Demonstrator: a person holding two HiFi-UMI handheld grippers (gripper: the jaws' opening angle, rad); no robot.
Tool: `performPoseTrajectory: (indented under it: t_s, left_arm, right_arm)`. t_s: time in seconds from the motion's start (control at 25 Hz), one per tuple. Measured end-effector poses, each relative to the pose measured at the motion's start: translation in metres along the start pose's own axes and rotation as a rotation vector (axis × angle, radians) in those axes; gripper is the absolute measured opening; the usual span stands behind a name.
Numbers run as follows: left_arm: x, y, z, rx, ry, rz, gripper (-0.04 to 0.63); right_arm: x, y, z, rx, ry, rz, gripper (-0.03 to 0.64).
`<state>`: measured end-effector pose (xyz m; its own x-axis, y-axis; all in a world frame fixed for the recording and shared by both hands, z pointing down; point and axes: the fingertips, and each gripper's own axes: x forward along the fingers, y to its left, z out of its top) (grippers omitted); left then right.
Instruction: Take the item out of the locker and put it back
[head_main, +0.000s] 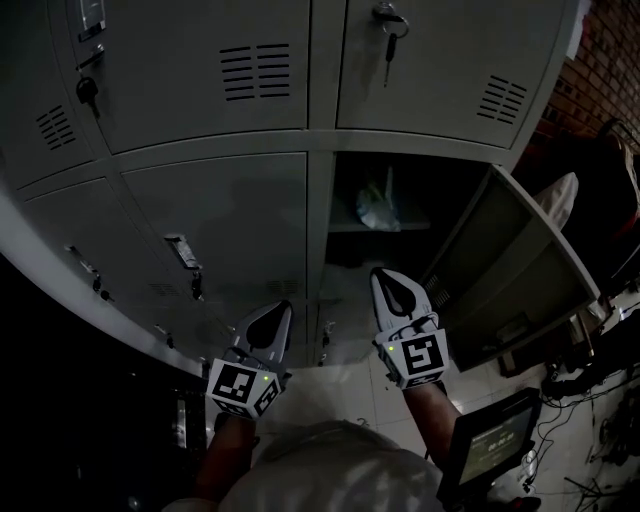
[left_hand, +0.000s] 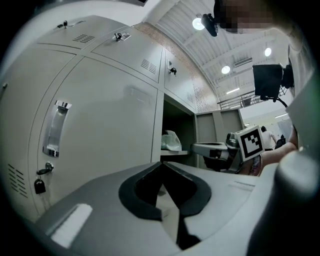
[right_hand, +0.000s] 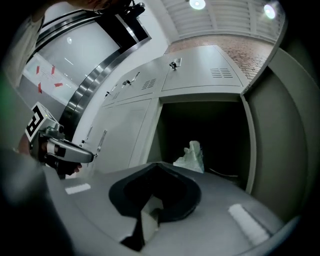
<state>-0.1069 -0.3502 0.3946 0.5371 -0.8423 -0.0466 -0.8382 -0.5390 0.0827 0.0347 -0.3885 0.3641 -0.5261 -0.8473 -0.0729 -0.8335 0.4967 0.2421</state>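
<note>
The item (right_hand: 191, 157) sits inside the open locker (right_hand: 210, 125), on its shelf (head_main: 350, 228), toward the front. It is pale and crumpled with a peak pointing up, so its long axis runs roughly upright. It looks like a thin plastic bag, though the compartment is too dark for me to be sure. The door (head_main: 520, 250) hangs swung out to the right, leaving the opening clear.

Both of the 2 tools are outside the locker, held side by side and pointing toward the locker fronts. The right gripper (head_main: 385, 275) has its jaws closed tip to tip with nothing between them. The left gripper (head_main: 280, 308) is the same, pinched together and empty.

What matters for the reach is the line-up. The right gripper faces straight into the open compartment, and the item lies ahead of its tips and a little to their right, well apart from them. The left gripper faces the closed door (left_hand: 115, 115) next to the opening, so from there the item lies off to its right, past the locker's edge.

The right gripper is therefore the nearer and better aimed. I judge it would have to open its jaws, go forward over the shelf edge and close on the upright peak or the body below it. The bag looks soft and would probably crush in a grip.
</note>
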Motion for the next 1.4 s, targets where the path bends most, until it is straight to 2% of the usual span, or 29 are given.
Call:
performPoseTrajectory:
  t_s: [0.36, 0.52, 0.84, 1.12, 1.4]
  left_arm:
    - [-0.046, -0.029, -0.002, 0.0, -0.012, -0.063, 0.006]
    - [-0.07, -0.045, 0.001, 0.018, -0.03, -0.051, 0.006]
    - [-0.139, -0.13, 0.004, 0.028, -0.059, -0.014, 0.006]
    - [-0.218, -0.221, -0.024, 0.02, -0.017, 0.024, 0.005]
    - [-0.264, -0.246, -0.023, 0.017, -0.018, 0.039, 0.005]
  right_arm:
    - [-0.057, 0.045, 0.01, 0.053, -0.017, -0.018, 0.0]
    - [-0.087, 0.064, 0.014, 0.046, -0.021, -0.015, 0.0]
    - [-0.188, 0.091, 0.033, 0.04, -0.047, 0.021, 0.0]
    - [-0.296, 0.125, 0.027, 0.077, -0.025, 0.072, 0.0]
    - [-0.353, 0.16, 0.035, 0.109, -0.011, 0.078, 0.0]
